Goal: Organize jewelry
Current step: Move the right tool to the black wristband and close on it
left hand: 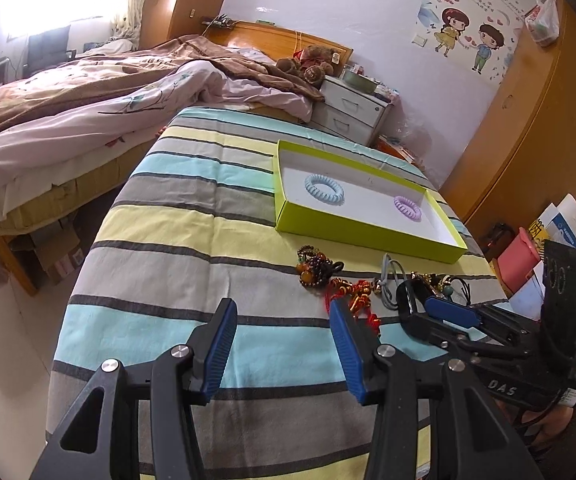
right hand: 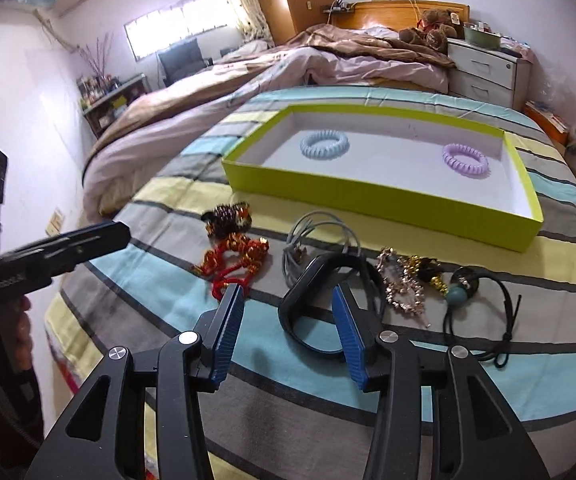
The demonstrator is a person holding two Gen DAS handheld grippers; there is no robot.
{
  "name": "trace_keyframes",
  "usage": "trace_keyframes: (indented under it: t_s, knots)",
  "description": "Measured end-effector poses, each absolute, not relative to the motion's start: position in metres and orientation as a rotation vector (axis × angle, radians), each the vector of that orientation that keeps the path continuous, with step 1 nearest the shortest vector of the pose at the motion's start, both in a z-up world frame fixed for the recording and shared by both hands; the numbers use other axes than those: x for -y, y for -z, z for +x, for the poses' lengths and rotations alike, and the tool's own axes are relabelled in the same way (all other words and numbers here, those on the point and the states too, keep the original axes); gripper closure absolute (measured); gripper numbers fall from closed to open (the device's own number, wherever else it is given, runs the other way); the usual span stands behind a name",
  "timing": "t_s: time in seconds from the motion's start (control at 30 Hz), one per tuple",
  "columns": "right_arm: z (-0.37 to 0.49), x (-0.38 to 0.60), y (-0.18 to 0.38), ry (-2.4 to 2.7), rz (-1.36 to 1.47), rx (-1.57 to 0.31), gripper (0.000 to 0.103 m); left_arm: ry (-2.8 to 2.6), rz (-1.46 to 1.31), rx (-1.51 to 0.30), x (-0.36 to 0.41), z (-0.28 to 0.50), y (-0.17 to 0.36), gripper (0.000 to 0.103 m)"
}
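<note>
A lime-green box [right hand: 388,196] [left hand: 364,228] lies on the striped cloth and holds a blue coil band [right hand: 324,143] [left hand: 324,189] and a purple coil band [right hand: 466,160] [left hand: 407,207]. Loose jewelry lies in front of it: a brown bead bracelet [right hand: 227,216] [left hand: 315,269], a red and gold cord [right hand: 233,260], a grey cord [right hand: 308,240], a black band [right hand: 320,304], a gold chain [right hand: 402,284] and a black cord with a teal bead [right hand: 484,300]. My right gripper [right hand: 288,320] is open, its fingers astride the black band's near left side. My left gripper [left hand: 283,340] is open and empty over the cloth.
The striped cloth [left hand: 191,240] covers a table beside an unmade bed [left hand: 87,100]. A white nightstand [left hand: 348,112] stands behind the table. The right gripper's body [left hand: 488,340] sits close on the right of the left one. Books and a pink box [left hand: 520,264] stand right.
</note>
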State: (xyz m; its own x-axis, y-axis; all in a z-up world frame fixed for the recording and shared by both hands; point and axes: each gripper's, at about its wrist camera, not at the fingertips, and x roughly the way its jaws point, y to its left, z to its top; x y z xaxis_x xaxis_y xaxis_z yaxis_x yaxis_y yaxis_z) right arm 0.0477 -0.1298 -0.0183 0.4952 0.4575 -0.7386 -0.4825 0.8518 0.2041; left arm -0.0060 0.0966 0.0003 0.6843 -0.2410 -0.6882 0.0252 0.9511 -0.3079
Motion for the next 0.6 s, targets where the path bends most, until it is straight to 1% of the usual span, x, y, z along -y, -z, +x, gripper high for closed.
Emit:
trace_keyframes:
  t_s: [0.33,0.37,0.47,0.53,0.57,0.6]
  knots:
    - [0.047,0.117,0.027,-0.499,-0.126,-0.879,0.057,0.169,-0.295,-0.813,-0.096,-0.005,0.004,0.055]
    - [0.046,0.117,0.027,-0.497,-0.127,-0.878,0.062,0.172,-0.295,-0.815,-0.095,-0.005,0.005,0.055]
    - [0.046,0.118,0.027,-0.484,-0.132,-0.872,0.072,0.178,-0.295,-0.82,-0.092,-0.004,0.006,0.055]
    - [0.046,0.12,0.027,-0.48,-0.119,-0.872,0.075,0.185,-0.294,-0.822,-0.089,-0.004,0.007,0.055]
    - [0.046,0.122,0.027,-0.475,-0.117,-0.871,0.08,0.185,-0.294,-0.824,-0.089,-0.003,0.008,0.055]
    - [0.045,0.122,0.026,-0.471,-0.117,-0.868,0.082,0.188,-0.293,-0.827,-0.087,-0.003,0.009,0.055]
